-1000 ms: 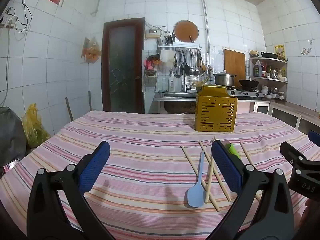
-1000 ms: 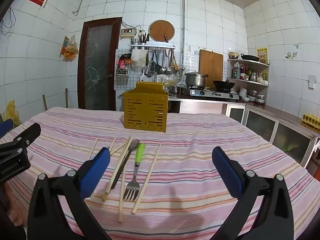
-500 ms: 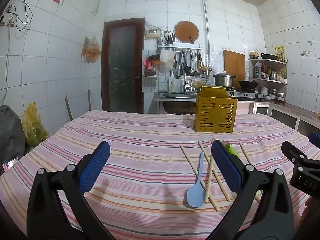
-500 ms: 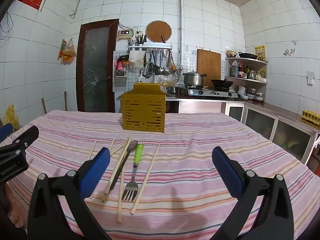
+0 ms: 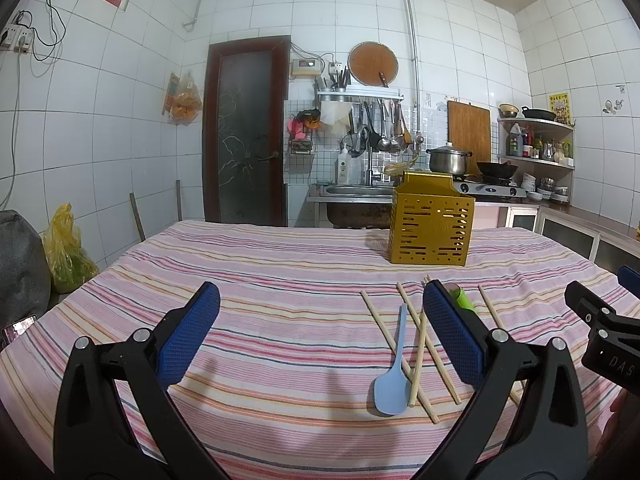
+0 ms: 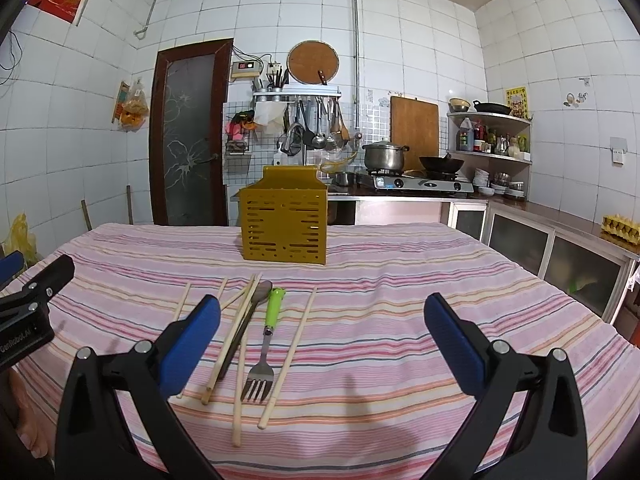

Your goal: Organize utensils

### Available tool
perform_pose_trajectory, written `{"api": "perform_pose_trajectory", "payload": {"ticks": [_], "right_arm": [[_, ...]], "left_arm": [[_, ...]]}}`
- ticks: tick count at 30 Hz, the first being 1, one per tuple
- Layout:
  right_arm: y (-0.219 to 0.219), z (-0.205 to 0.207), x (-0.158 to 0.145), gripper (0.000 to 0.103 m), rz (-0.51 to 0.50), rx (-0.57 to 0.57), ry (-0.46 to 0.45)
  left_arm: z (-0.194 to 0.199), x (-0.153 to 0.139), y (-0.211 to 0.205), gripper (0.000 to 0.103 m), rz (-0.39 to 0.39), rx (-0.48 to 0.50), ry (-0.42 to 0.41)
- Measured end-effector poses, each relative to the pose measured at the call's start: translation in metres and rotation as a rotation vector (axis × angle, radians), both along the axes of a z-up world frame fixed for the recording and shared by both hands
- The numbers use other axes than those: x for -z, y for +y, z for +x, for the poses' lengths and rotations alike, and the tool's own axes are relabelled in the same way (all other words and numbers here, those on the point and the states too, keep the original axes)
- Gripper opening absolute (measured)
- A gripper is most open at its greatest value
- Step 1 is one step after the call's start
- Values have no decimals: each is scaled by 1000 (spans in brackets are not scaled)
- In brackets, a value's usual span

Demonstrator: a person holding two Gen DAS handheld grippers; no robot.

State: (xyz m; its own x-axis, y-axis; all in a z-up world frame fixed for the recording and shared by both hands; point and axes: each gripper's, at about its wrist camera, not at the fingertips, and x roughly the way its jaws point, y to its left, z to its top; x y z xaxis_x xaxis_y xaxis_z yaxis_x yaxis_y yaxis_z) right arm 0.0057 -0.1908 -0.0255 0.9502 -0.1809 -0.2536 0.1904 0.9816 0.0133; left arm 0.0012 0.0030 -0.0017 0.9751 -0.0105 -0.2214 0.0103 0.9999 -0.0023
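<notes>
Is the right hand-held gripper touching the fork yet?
Apart. The right wrist view shows the right hand-held gripper open and empty above the cloth, with the fork lying to the right of its left finger, striped cloth visible between them.

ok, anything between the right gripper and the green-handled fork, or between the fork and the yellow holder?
Nothing visible. The right gripper is open above the cloth, the fork lies ahead to its left between chopsticks, and only bare striped cloth separates it from the yellow holder.

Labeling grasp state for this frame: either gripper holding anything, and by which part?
Nothing held. Left gripper and right gripper are both open and empty. Fork, spoon and chopsticks lie loose on the table.
</notes>
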Motion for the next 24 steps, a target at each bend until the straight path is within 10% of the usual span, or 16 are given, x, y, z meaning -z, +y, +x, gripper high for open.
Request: {"api": "perform_pose_trajectory", "payload": {"ticks": [24], "right_arm": [[-2,0,0,99,0,-1,-1]], "left_arm": [[0,0,0,98,0,0,1]]}}
